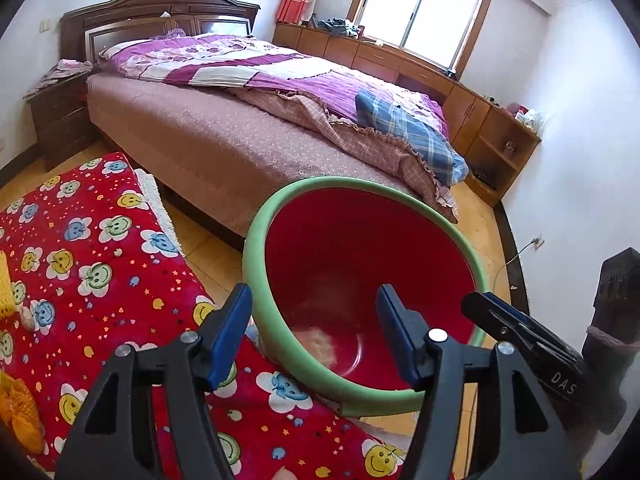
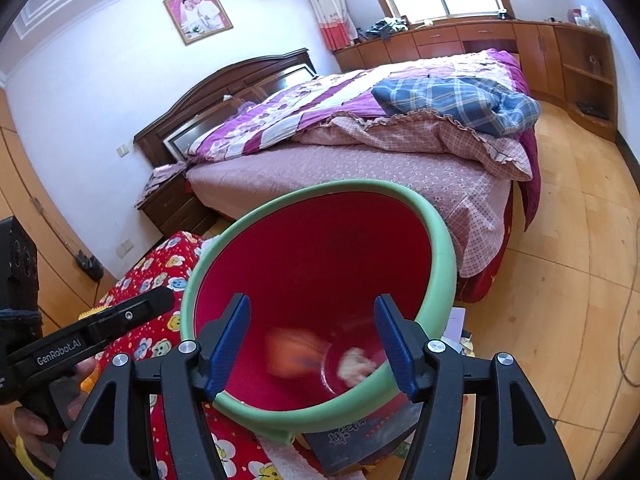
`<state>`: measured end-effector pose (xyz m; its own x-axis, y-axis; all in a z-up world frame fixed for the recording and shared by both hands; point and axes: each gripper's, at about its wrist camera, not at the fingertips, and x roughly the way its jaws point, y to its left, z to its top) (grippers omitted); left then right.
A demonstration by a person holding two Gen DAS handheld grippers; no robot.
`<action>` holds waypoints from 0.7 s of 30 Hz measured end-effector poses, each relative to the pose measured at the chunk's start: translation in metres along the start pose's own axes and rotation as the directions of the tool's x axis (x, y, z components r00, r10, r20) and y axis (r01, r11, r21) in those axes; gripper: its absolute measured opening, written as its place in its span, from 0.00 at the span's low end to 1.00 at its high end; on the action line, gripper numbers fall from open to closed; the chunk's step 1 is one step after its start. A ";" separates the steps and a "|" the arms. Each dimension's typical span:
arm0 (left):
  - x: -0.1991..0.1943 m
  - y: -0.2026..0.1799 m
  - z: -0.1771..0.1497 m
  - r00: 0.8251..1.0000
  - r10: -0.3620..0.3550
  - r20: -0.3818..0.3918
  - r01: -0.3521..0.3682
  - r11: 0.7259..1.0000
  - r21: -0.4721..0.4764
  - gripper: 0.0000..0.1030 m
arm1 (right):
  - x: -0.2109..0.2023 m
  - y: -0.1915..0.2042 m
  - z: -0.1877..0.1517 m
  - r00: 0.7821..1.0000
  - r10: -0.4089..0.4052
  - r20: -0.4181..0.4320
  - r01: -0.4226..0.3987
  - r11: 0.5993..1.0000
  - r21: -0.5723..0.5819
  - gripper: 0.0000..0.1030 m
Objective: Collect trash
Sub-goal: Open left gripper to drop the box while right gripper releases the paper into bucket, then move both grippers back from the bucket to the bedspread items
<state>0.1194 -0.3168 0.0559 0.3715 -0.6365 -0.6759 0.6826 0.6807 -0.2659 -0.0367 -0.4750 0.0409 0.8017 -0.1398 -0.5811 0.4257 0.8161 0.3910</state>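
Over red bin (image 2: pixel 316 280) w/ green rim, right gripper (image 2: pixel 312 340) fingers spread, empty; orange & white trash (image 2: pixel 356 364) inside; left gripper (image 1: pixel 314 332) also spread

In the right wrist view, white lettering reading "GenRobot.AI" stood along the black body of the left tongs (image 2: pixel 86 330), at the lower left of the frame. In the left wrist view, the white letters "DAS" stood on the black body of the right tongs (image 1: pixel 520 332), at the lower right of the frame; whether more letters followed could not be told. At the bottom centre of the right wrist view, a dark book or package (image 2: pixel 360 436) under the green-rimmed red bin (image 2: pixel 440 264) bore large pale characters, too tilted and cut off to read.
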 end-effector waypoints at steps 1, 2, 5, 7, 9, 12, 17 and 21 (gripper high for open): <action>-0.002 0.000 0.000 1.000 0.000 0.002 0.000 1.000 -0.002 0.62 | -0.002 0.001 -0.001 1.000 -0.001 0.000 0.001 1.000 0.001 0.64; -0.003 0.001 -0.001 1.000 0.000 0.004 0.000 1.000 -0.004 0.62 | -0.002 0.001 -0.001 1.000 0.000 0.000 0.000 1.000 0.001 0.64; -0.010 0.002 -0.002 1.000 0.005 0.005 -0.005 1.000 -0.014 0.62 | -0.006 0.003 -0.002 1.000 0.000 0.001 0.000 1.000 -0.001 0.64; -0.016 0.004 -0.004 1.000 0.008 0.006 -0.008 1.000 -0.020 0.62 | -0.008 0.004 -0.002 1.000 0.002 0.001 -0.002 1.000 -0.001 0.64; -0.022 0.005 -0.005 1.000 0.011 0.010 -0.011 1.000 -0.025 0.62 | -0.011 0.007 -0.003 1.000 0.004 0.002 -0.004 1.000 -0.003 0.64; -0.033 0.008 -0.008 1.000 0.018 0.022 -0.017 0.999 -0.039 0.62 | -0.017 0.014 -0.005 1.000 0.009 0.005 -0.009 1.000 -0.009 0.64; -0.057 0.018 -0.014 0.998 0.044 0.041 -0.041 0.997 -0.066 0.62 | -0.025 0.027 -0.009 1.000 0.023 0.006 -0.022 0.999 -0.027 0.64; -0.075 0.028 -0.023 0.997 0.058 0.055 -0.053 0.995 -0.089 0.62 | -0.030 0.040 -0.014 1.000 0.028 -0.002 -0.028 0.998 -0.049 0.64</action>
<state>0.0964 -0.2415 0.0832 0.4448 -0.6147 -0.6514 0.6031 0.7432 -0.2896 -0.0497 -0.4304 0.0635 0.8123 -0.1162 -0.5716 0.3823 0.8462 0.3713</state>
